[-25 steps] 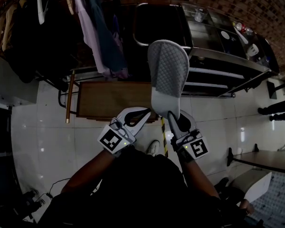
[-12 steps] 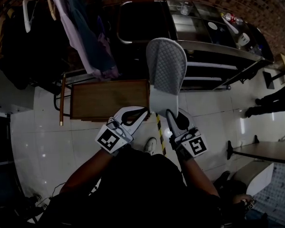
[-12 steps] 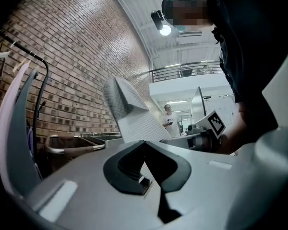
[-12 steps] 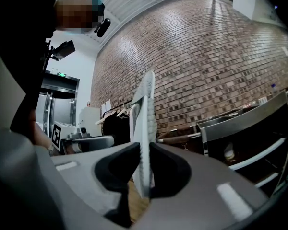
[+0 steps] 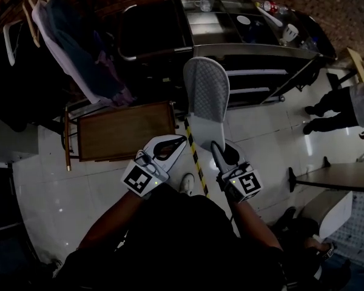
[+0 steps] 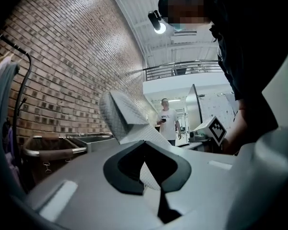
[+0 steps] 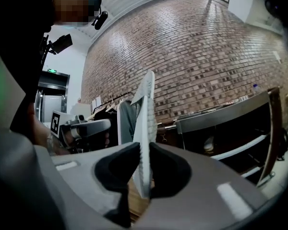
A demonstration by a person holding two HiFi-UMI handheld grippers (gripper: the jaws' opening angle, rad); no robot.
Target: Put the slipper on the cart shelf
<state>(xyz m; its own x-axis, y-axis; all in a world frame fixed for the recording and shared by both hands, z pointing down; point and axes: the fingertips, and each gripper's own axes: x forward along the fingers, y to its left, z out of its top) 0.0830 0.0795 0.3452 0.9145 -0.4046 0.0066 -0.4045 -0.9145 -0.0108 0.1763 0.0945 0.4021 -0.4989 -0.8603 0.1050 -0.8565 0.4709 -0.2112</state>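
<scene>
A grey quilted slipper (image 5: 206, 96) stands on end in the head view, sole toward me. My right gripper (image 5: 214, 147) is shut on its heel end. In the right gripper view the slipper (image 7: 145, 128) runs edge-on between the two dark pads of the right gripper (image 7: 144, 152). My left gripper (image 5: 182, 142) hangs just left of the slipper, shut and empty. In the left gripper view the left gripper (image 6: 145, 145) has its tips together, with the slipper (image 6: 122, 116) beyond them. The steel cart (image 5: 255, 44) with its open shelves (image 5: 258, 77) stands ahead, beyond the slipper's toe.
Clothes hang on a rack (image 5: 67, 47) at the left. A low wooden tray table (image 5: 118, 132) stands below them. A dark bin (image 5: 151, 32) sits left of the cart. Yellow-black tape (image 5: 194, 156) crosses the floor. A person's legs (image 5: 327, 108) and a table (image 5: 337, 180) are at the right.
The view has swung toward the cart, which now sits more central; the clothes rack and wooden table slid left. The right gripper still holds the slipper upright. The left stays beside it.
</scene>
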